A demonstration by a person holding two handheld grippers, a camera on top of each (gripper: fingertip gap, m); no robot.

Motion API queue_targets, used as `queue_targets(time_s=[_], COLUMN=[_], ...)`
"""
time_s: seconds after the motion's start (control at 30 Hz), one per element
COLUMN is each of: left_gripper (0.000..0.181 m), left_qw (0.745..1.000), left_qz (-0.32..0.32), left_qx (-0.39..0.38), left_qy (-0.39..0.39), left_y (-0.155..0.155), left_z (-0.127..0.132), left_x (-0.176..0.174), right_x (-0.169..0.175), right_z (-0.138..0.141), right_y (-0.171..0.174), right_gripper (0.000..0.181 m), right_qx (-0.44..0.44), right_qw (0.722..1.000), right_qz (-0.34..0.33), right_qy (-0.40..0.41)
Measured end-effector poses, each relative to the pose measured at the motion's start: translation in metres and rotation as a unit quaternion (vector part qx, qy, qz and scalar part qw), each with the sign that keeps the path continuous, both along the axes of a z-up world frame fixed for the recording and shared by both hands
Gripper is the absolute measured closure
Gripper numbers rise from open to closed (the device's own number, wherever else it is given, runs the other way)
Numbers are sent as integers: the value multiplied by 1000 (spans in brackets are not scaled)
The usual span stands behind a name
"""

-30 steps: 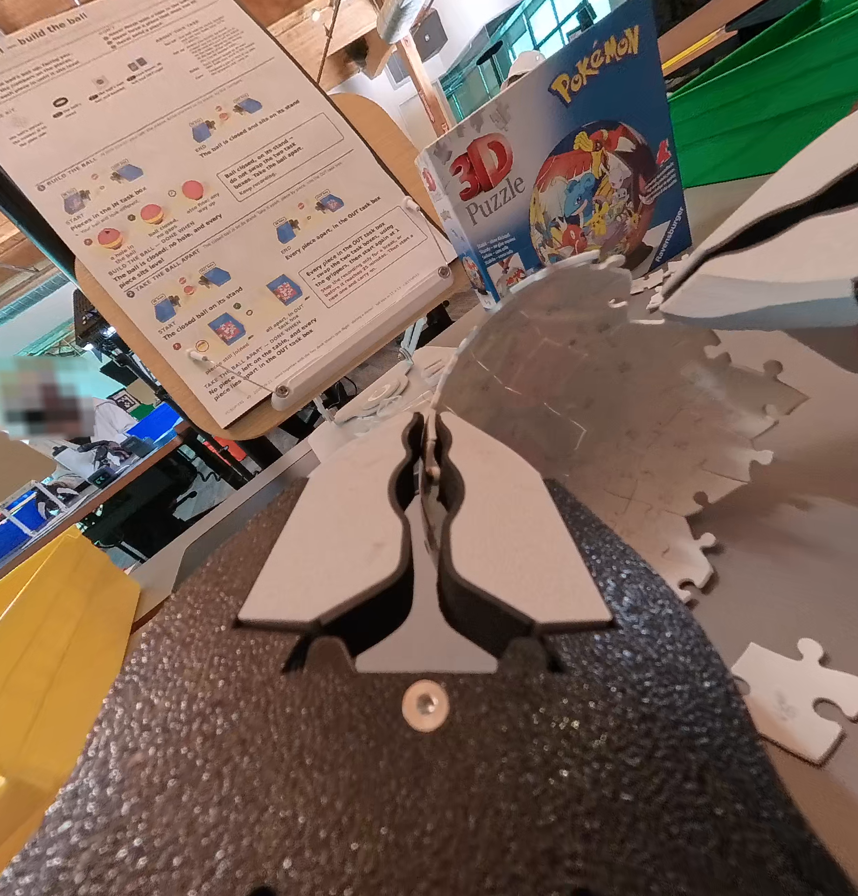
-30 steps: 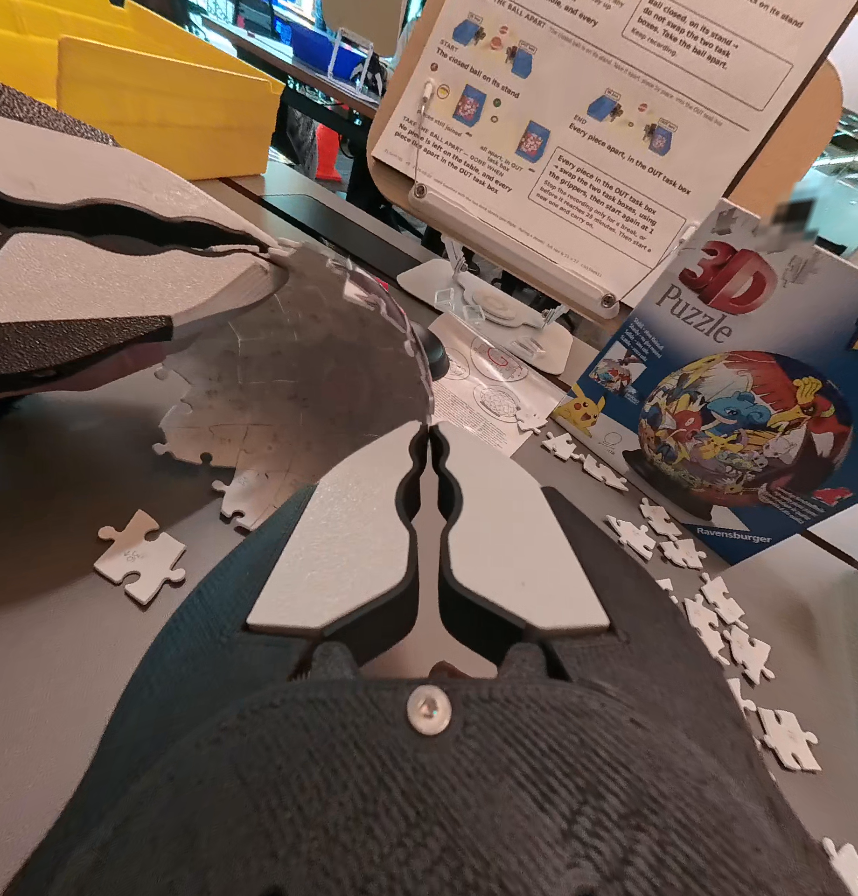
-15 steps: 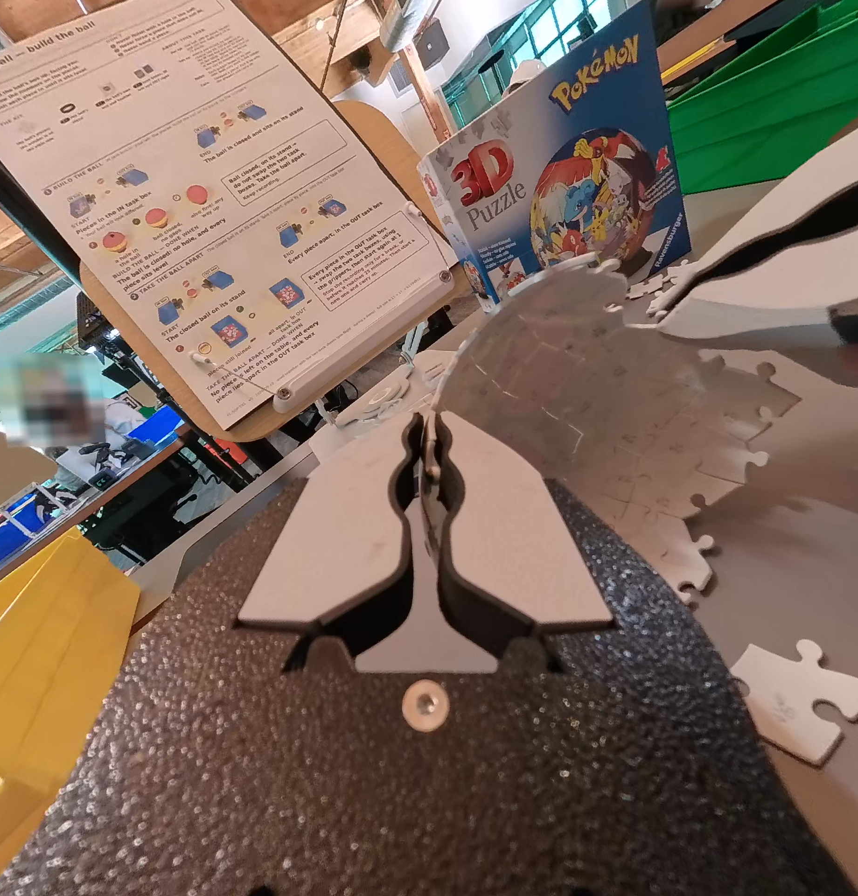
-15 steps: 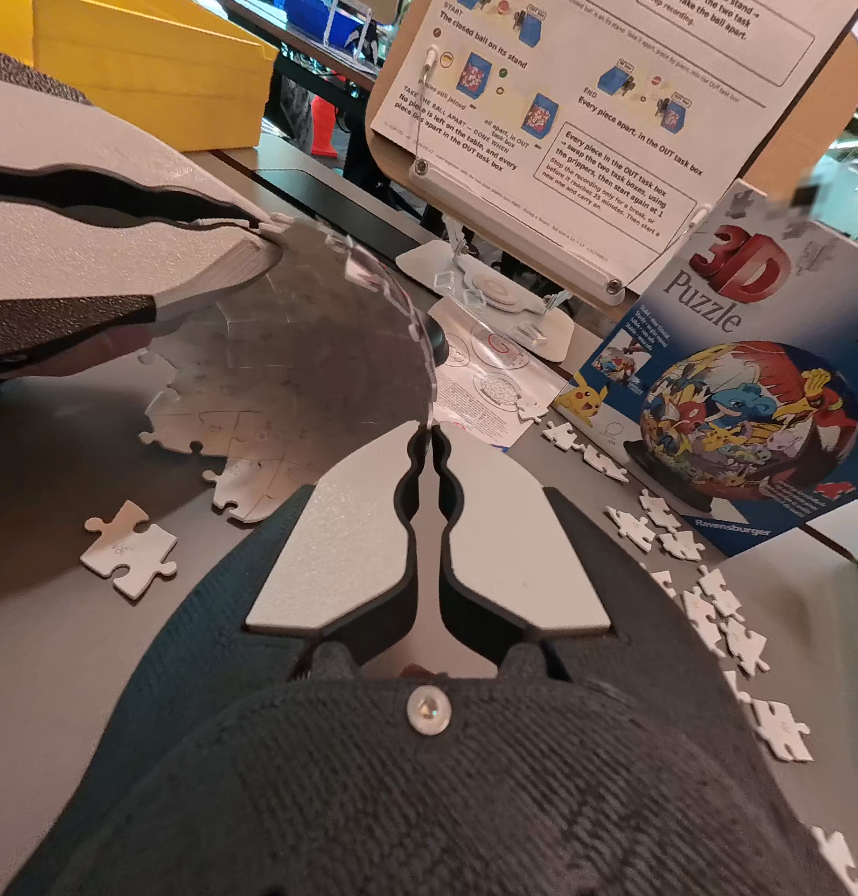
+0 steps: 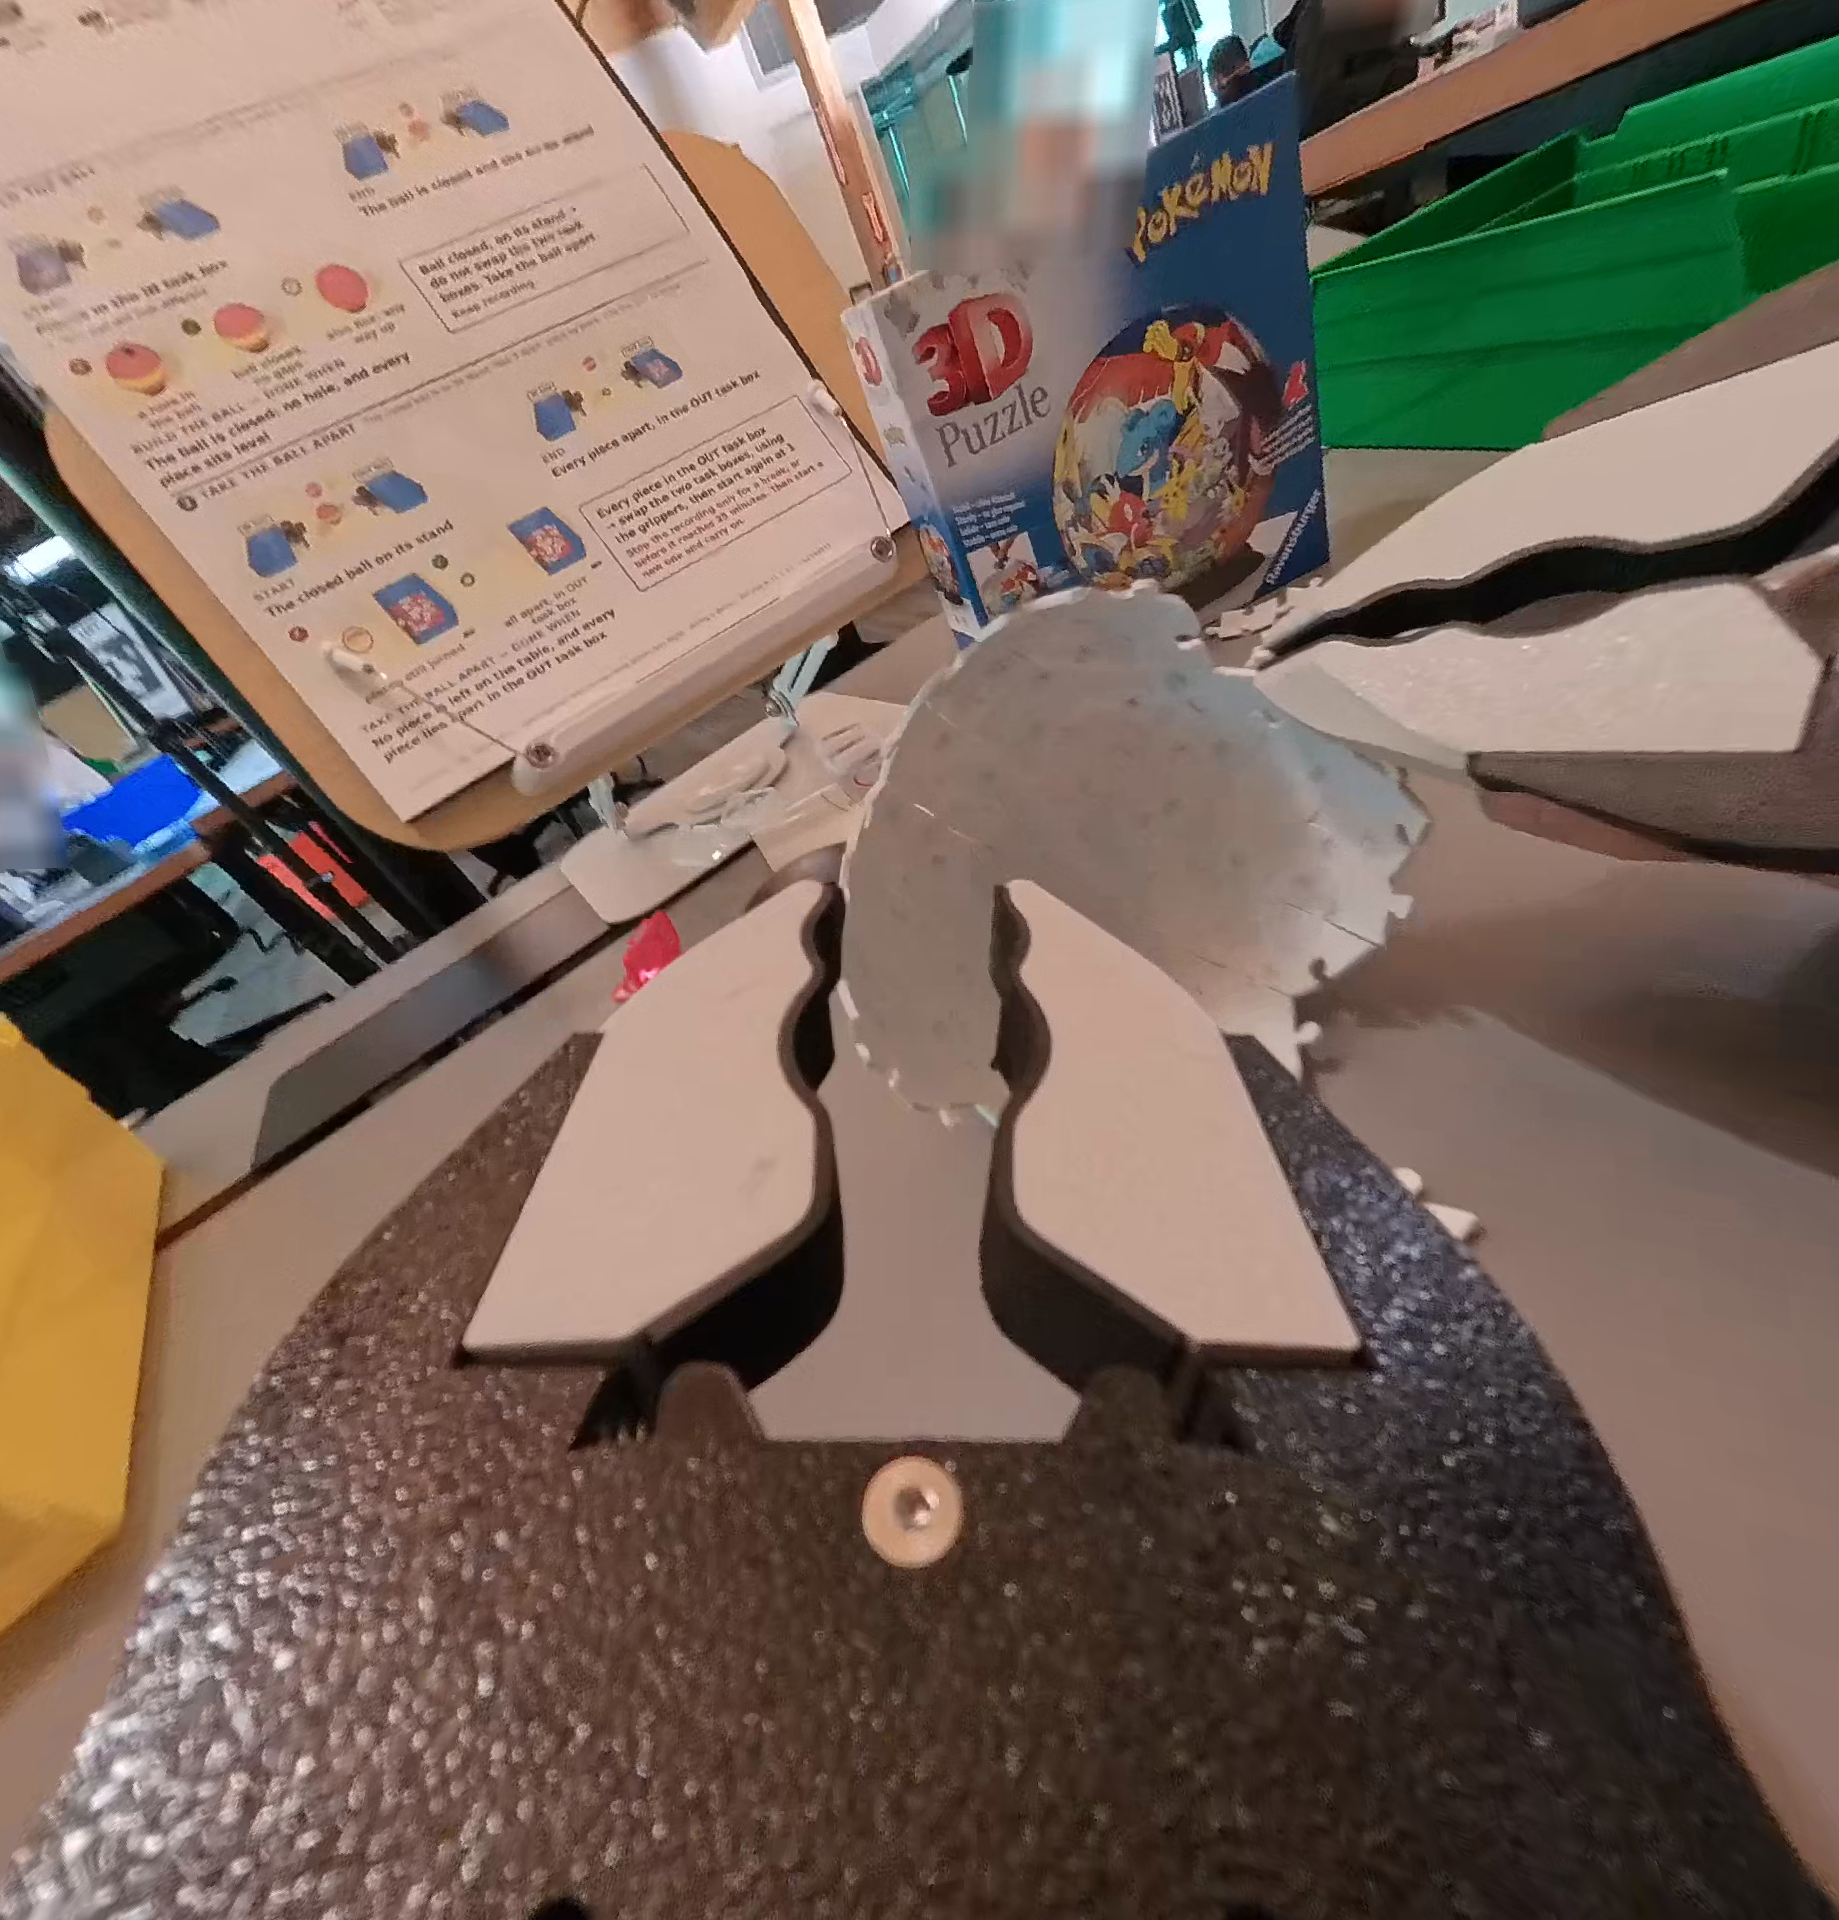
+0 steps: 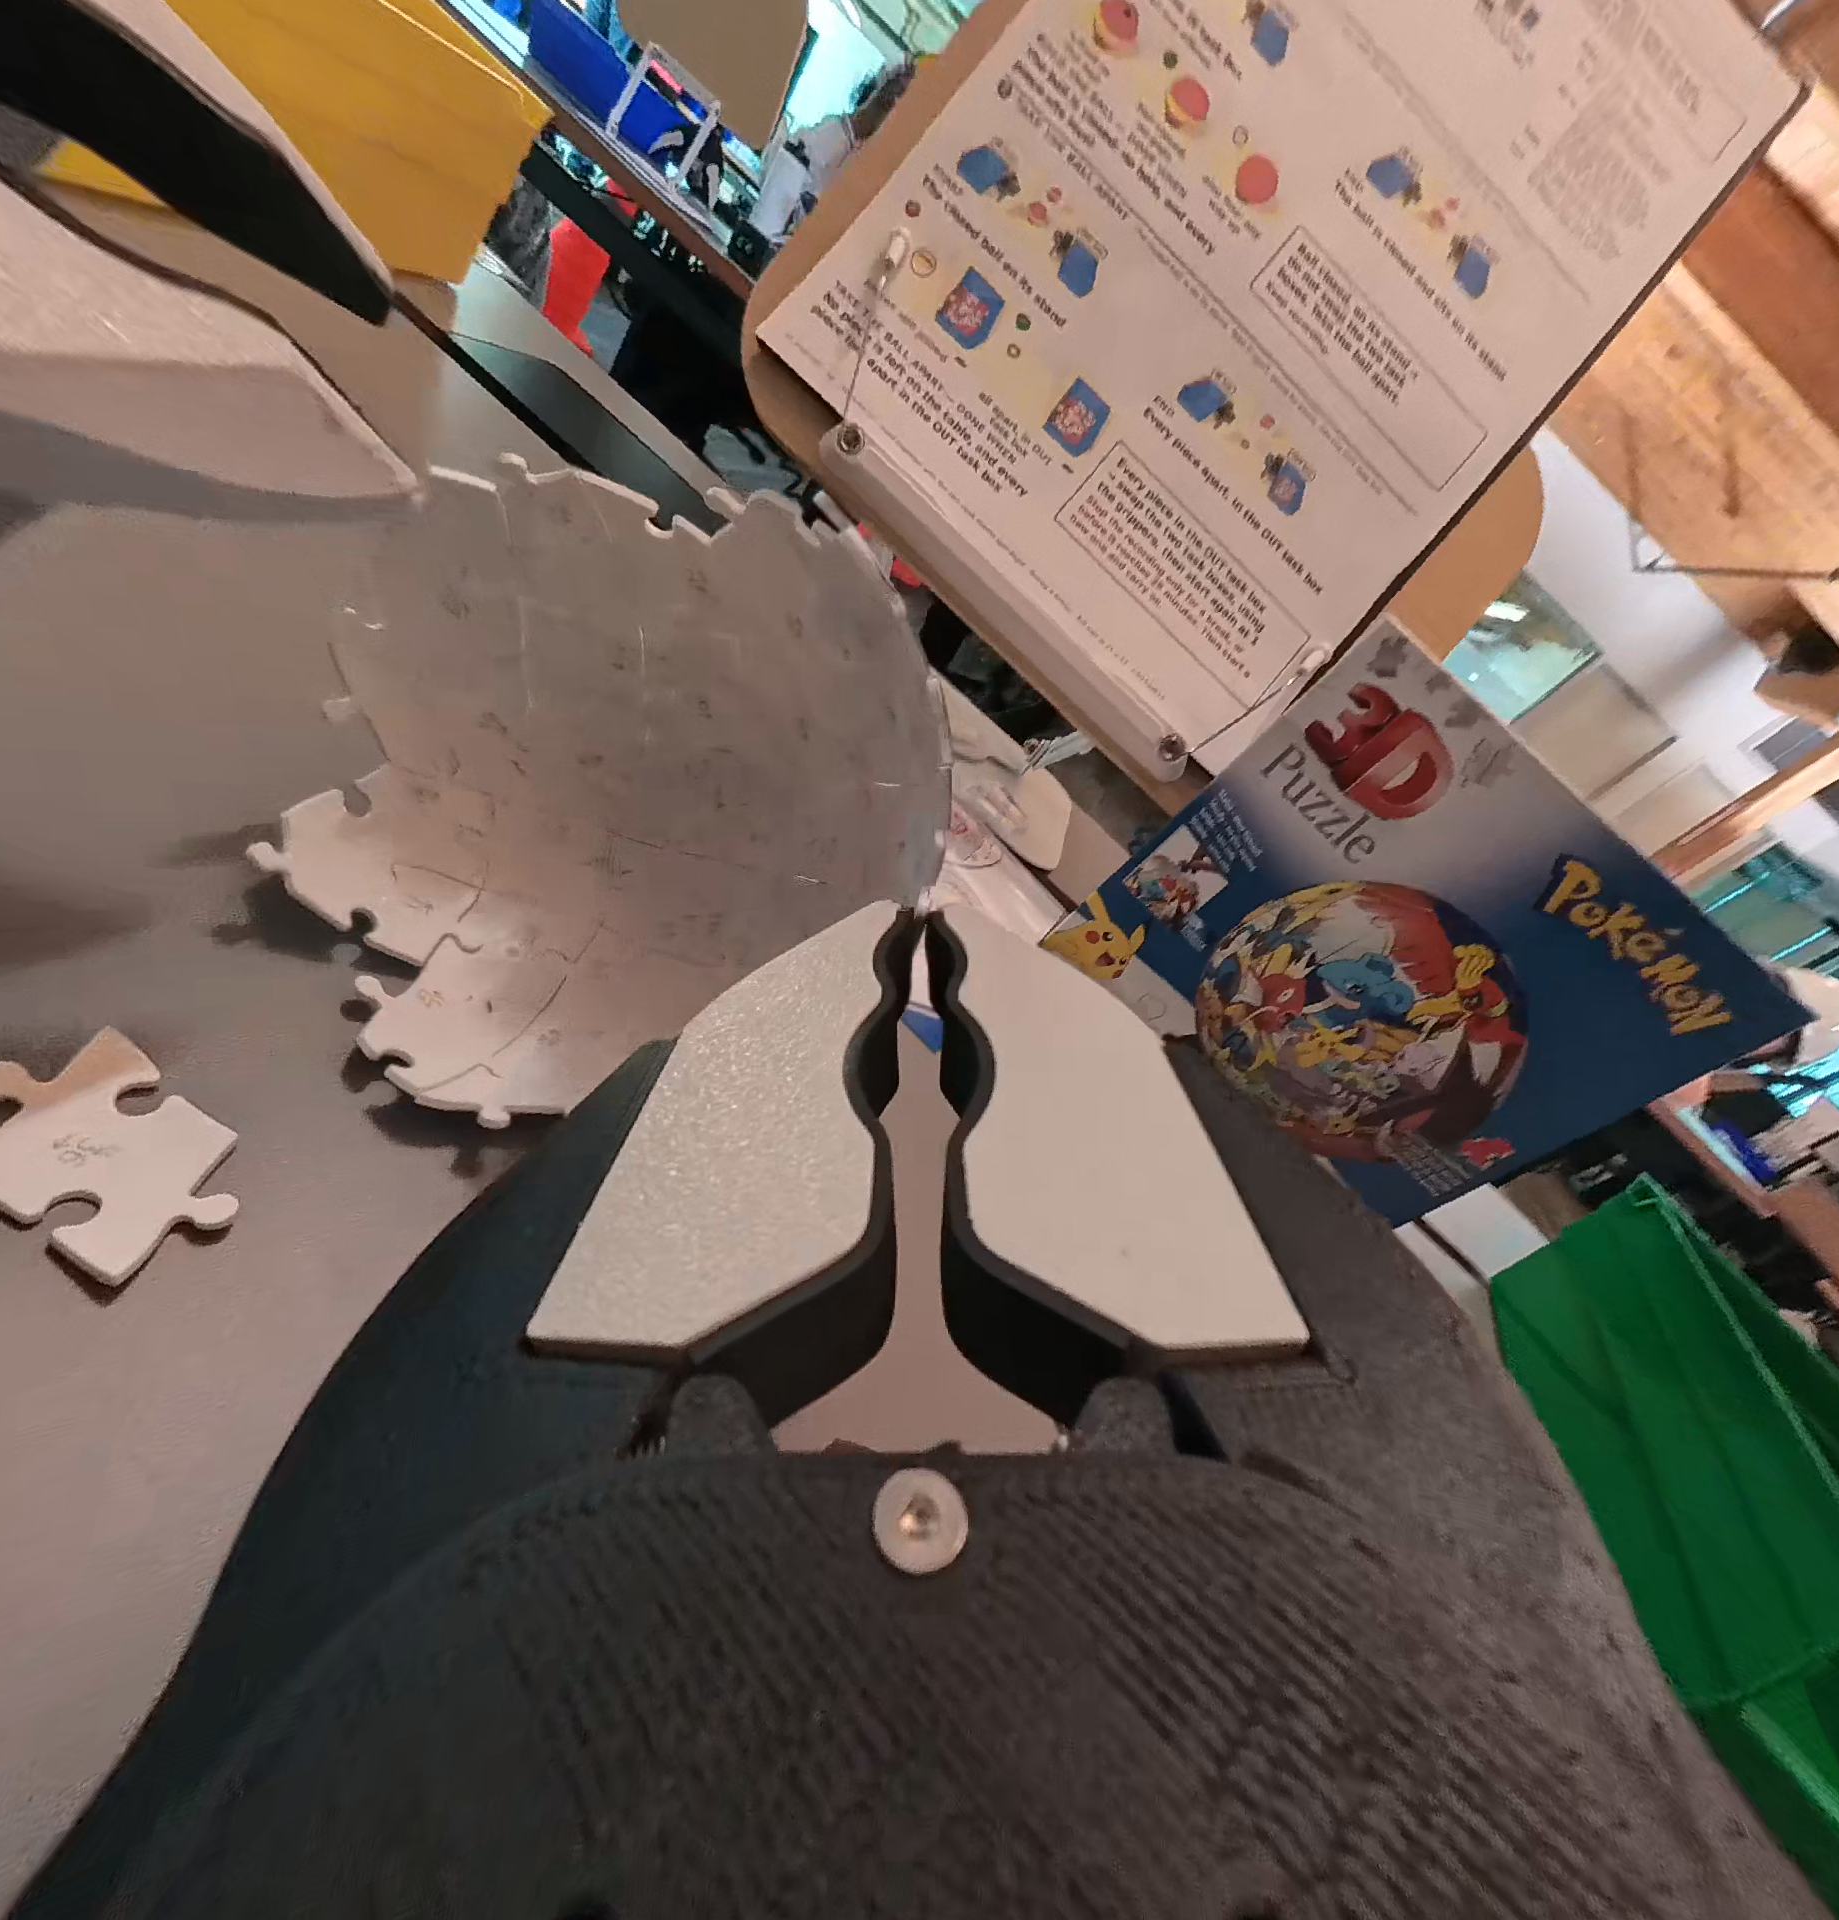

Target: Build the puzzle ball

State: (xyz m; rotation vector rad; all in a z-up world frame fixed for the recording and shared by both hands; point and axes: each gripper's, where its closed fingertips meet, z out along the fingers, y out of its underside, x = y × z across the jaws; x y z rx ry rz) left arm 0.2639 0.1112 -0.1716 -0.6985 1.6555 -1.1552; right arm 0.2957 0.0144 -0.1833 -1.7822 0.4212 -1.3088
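Puzzle-ball shell [image 6: 624,790], a curved, half-built sheet, stands on the table in front of the puzzle box [image 6: 1414,997]. My right gripper [image 6: 917,920] pinches its rim; my left gripper [image 5: 910,935] gapes around the edge, gripping nothing. It looks light and fragile, so I'd grip only rims.

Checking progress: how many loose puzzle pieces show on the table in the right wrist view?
1: a white loose piece lies left of the right gripper, apart from the half-built shell. Others may be hidden behind the gripper.
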Motion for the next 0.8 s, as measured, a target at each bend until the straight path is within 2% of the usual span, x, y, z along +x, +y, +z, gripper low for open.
queue_targets(time_s=[0.17, 0.37, 0.5, 0.67, 0.8], left_gripper=[158, 166, 168, 181, 180], left_qw=[996, 977, 977, 973, 961], left_qz=[-7, 3, -15, 34, 24], left_qx=[-25, 17, 12, 13, 38], left_qy=[80, 213, 214, 226, 271], left_y=[1, -1, -13, -13, -18], left_z=[-12, -52, -58, -66, -80], left_x=[-19, -36, -28, -7, -17], right_x=[-4, -10, -13, -17, -18], right_z=[7, 13, 15, 20, 22], right_y=[8, 16, 20, 24, 28], right_gripper=[179, 179, 179, 179, 179], right_qx=[-41, -84, -102, -130, -149], right_qw=[998, 991, 987, 979, 973], right_qz=[13, 28, 33, 36, 42], right_qy=[-55, -101, -120, -152, -173])
